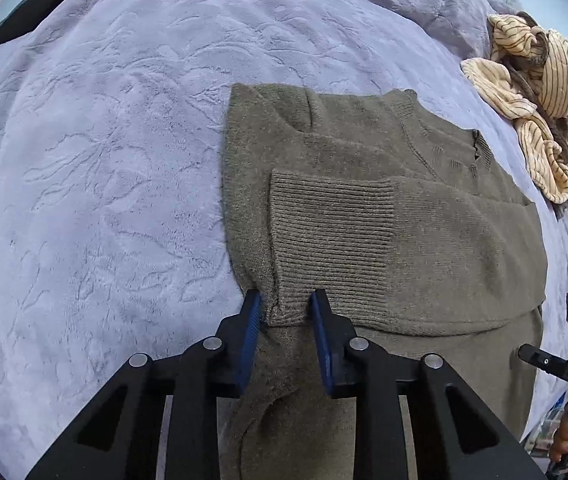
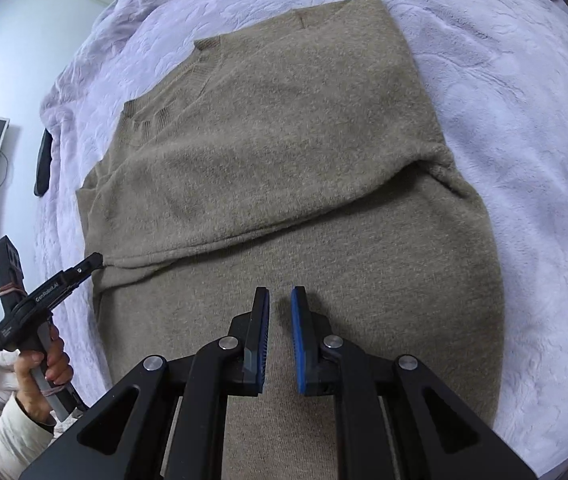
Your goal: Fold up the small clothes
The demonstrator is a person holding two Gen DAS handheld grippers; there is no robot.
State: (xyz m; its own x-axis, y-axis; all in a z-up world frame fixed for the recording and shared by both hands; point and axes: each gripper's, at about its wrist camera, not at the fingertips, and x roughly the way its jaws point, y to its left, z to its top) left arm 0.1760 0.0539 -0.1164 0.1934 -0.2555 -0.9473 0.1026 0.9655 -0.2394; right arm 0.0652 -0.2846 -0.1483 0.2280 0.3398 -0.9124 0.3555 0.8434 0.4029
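Blue-padded fingers of the left gripper point steeply down and pinch the ribbed cuff of the olive-brown knit sweater; the pads press the cuff's near corner from both sides. No earlier view is given for comparison. In the right wrist view the left hand wraps the tool's handle from below, a pale sleeve behind it. The right gripper also tilts steeply down over the sweater's lower body, jaws nearly together with a narrow gap and no fabric between them. The sweater lies flat on a lavender plush blanket, one sleeve folded across its chest. A striped cream garment sits crumpled beyond the sweater, apart from it.
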